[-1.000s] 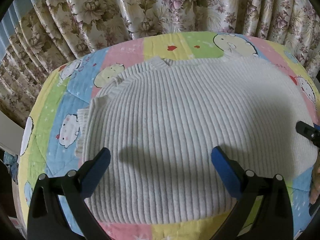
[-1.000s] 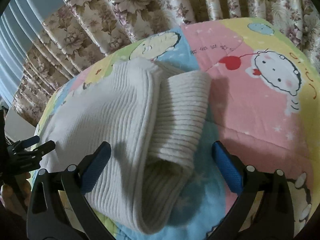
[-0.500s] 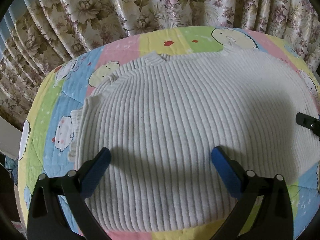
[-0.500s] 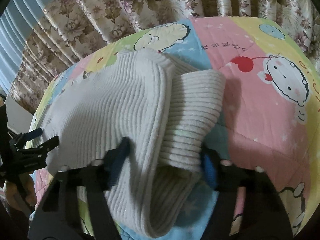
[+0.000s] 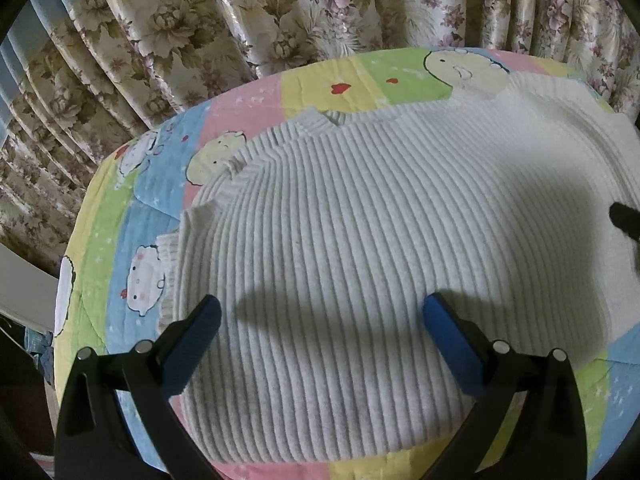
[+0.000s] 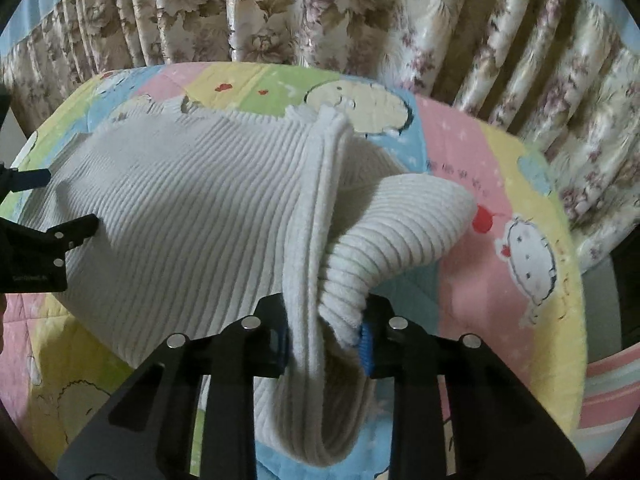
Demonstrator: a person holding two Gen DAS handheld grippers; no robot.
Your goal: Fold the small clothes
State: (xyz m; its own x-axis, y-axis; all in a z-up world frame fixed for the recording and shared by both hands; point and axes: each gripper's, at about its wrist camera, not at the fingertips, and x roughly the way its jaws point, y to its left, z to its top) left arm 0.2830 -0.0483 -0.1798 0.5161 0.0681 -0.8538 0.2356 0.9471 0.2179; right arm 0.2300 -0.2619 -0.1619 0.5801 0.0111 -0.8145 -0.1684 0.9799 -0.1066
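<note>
Not far into this one, I'd say: the sweater lies mostly flat on the quilt, filling the middle of the left view, and no full fold looks finished yet. The right gripper has its fingers clamped on the sweater's side edge plus a bunched sleeve at lower center of its frame, lifting that part off the quilt, so the first side fold looks like it's just starting. Left to do: bring that side over, probably do the other side, then fold it in half. The left gripper hovers low over the hem area with its fingers wide apart, holding nothing. The sweater's a cream ribbed knit, thick and soft, neckline toward the upper middle by the curtain. A bit of the left edge is rumpled, otherwise pretty smooth.
</note>
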